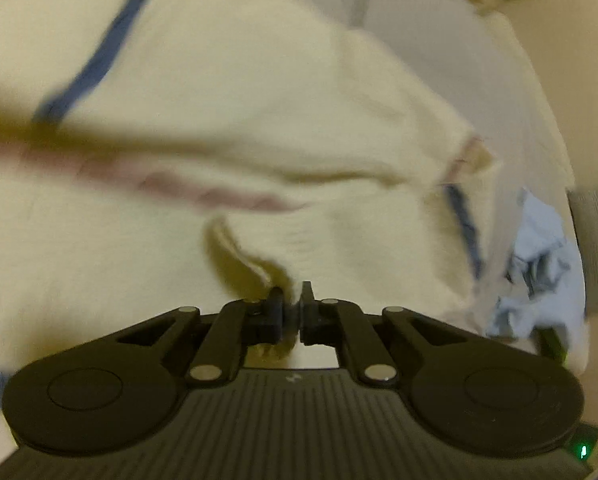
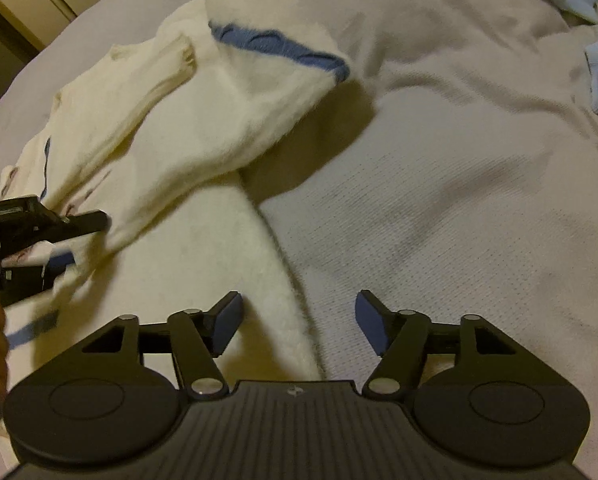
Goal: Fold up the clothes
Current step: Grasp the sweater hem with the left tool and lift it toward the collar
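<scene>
Currently left gripper [image 1: 292, 304] is clamped on a fold of the cream sweater [image 1: 227, 92]; right gripper [image 2: 299, 320] hangs open over the sweater's edge on the bed [image 2: 459, 200].

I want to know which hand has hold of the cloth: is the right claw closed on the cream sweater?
No. The right claw stands open, its pads apart above the cream sweater, pressing on nothing.

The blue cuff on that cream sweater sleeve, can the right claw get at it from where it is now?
Probably yes. The right claw is open and empty, and the blue cuff lies exposed on top of the cream sweater ahead, nothing covering it.
</scene>
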`<control>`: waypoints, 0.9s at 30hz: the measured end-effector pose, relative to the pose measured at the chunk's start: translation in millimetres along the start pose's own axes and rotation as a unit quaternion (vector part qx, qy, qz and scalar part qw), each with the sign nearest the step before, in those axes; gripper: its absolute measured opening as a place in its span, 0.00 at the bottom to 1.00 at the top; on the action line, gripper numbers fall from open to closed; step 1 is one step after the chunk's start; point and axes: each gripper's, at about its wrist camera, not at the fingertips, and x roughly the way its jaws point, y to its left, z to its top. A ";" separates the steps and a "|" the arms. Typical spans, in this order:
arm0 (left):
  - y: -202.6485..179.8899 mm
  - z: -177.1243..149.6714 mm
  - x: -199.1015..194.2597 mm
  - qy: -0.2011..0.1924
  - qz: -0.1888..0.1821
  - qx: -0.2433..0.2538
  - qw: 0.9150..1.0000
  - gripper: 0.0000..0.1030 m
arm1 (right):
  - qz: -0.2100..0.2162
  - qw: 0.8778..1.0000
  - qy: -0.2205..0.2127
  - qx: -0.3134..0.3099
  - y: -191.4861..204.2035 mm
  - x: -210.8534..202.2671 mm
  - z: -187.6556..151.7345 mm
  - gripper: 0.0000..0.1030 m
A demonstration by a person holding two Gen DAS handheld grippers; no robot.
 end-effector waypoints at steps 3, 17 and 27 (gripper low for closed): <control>-24.5 21.9 -40.9 -0.064 -0.029 0.063 0.996 0.03 | 0.001 1.000 0.003 0.005 0.1 1.3 3.2 0.68; 112.1 56.4 -133.9 -0.155 0.207 0.094 0.961 0.03 | -0.010 1.000 0.010 -0.005 12.0 12.2 9.4 0.77; 126.5 51.7 -134.8 -0.174 0.242 0.119 0.947 0.04 | -0.034 0.999 0.023 -0.031 23.3 21.3 12.8 0.80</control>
